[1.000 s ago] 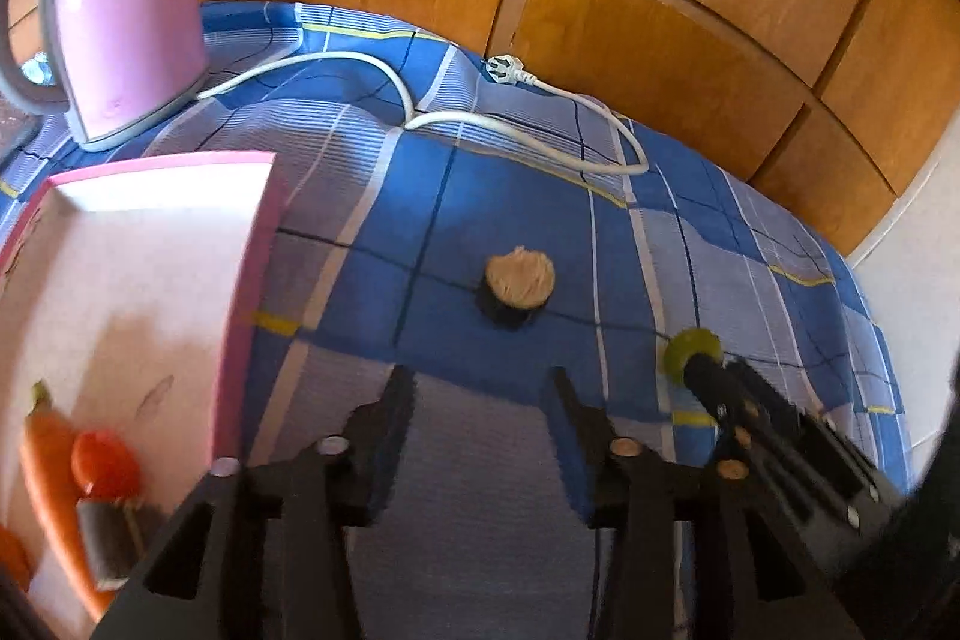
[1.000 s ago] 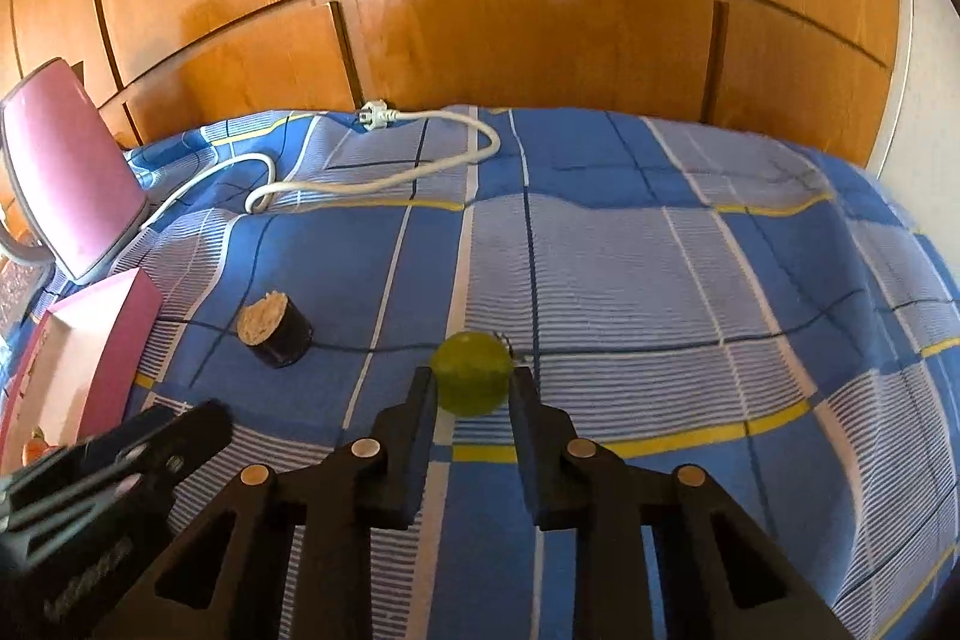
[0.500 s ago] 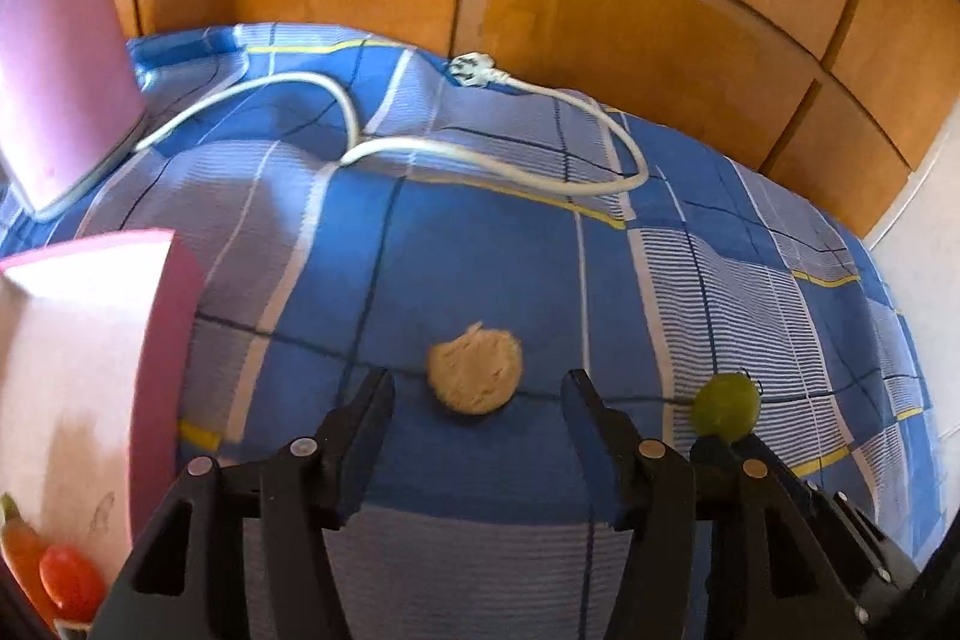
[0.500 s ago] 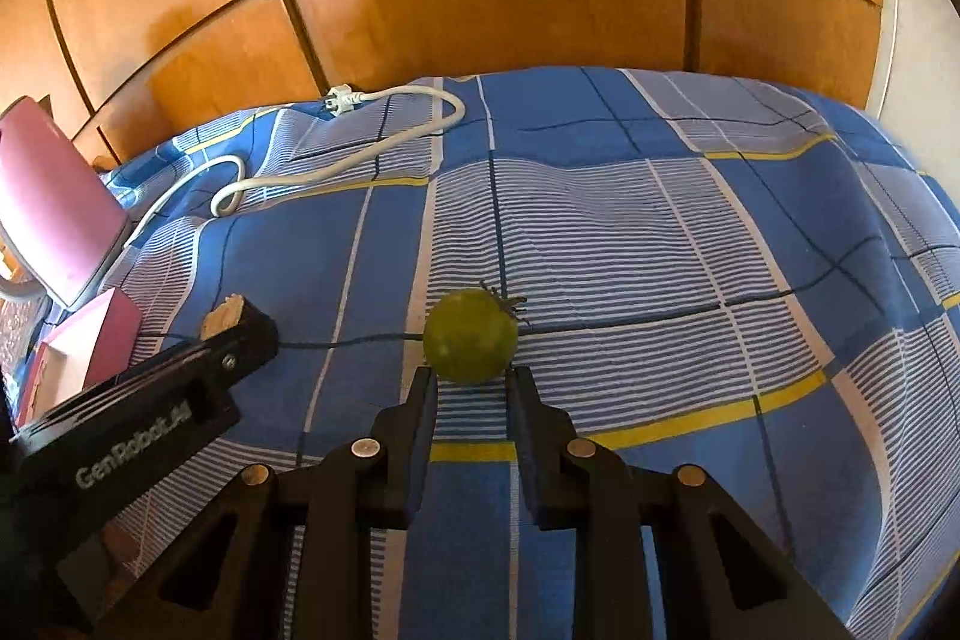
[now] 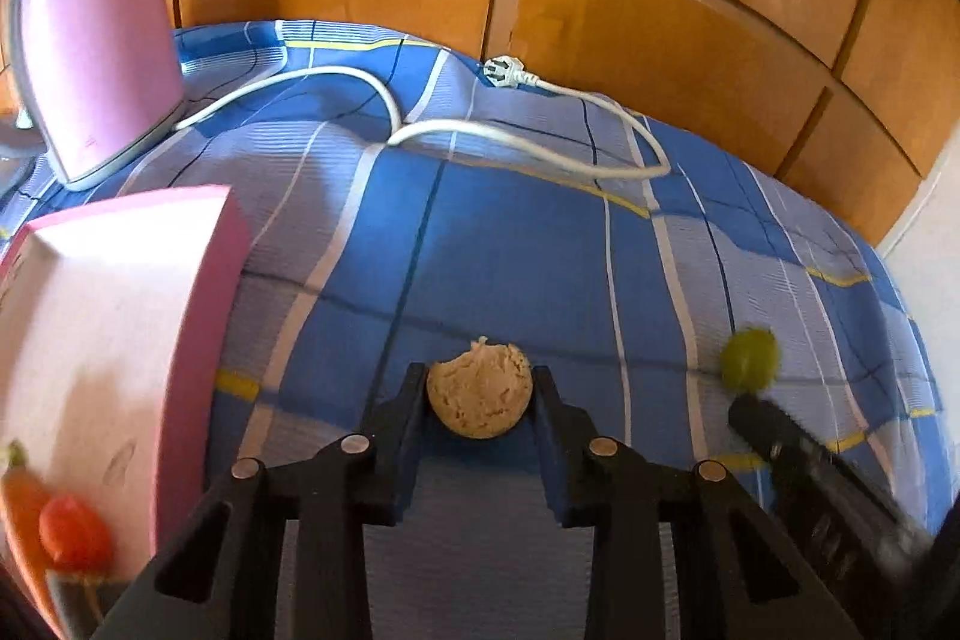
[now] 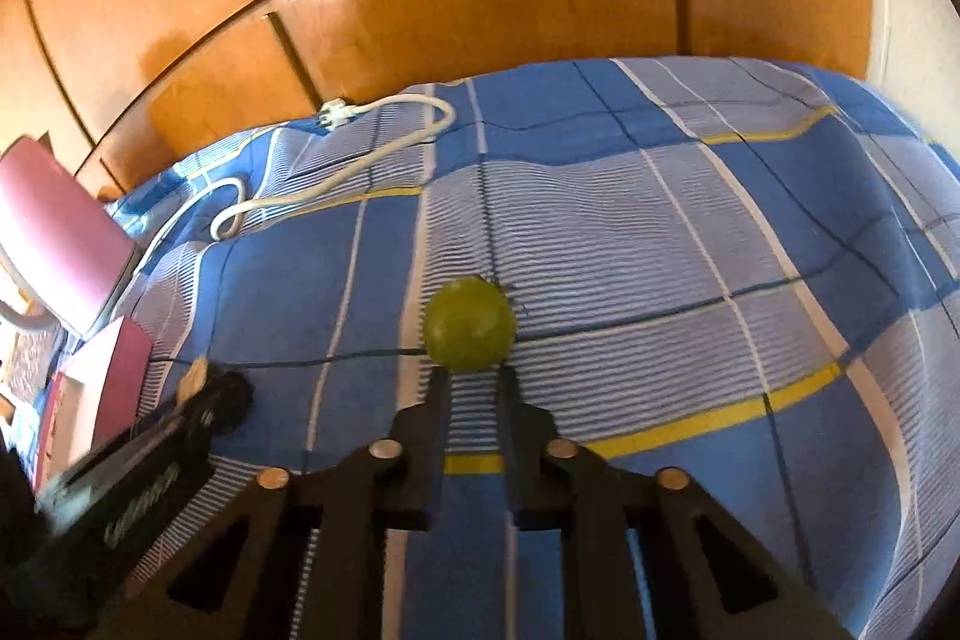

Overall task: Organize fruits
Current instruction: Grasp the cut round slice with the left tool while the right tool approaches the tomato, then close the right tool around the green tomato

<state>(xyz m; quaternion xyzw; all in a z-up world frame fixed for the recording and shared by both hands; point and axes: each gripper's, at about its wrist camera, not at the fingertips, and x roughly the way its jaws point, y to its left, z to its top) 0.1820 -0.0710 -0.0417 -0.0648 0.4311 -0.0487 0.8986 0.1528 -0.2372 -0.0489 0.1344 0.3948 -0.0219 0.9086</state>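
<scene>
Closing on the tan piece (image 5: 480, 387): the left gripper (image 5: 479, 400) has one pad on each side of it, at the fingertips, and both appear to touch its edges. The jaws are closing as of this frame. Piece reads as a short stub with a pale cut face up and a dark side; which fruit it is I cannot tell. It lies dead ahead of the left gripper on the blue cloth (image 5: 510, 244), centred between the pads, with no long axis to line up.

Right gripper (image 6: 474, 379): jaws drawn together, nothing between them. The green fruit (image 6: 469, 323) sits just past the fingertips, straight ahead, touching or nearly touching the tips. It looks wider than the gap. Judgement: this gripper must open before it can take the fruit.

Nearer hand: left for the tan piece, right for the green fruit. The two are well apart.

Left of the tan piece, near it, is the pink box (image 5: 207, 316), which holds a carrot (image 5: 21, 514) and a red fruit (image 5: 72, 529). Likely the drop point.

Farther back are the white cord (image 5: 528, 145) and a pink appliance (image 5: 96, 34).
</scene>
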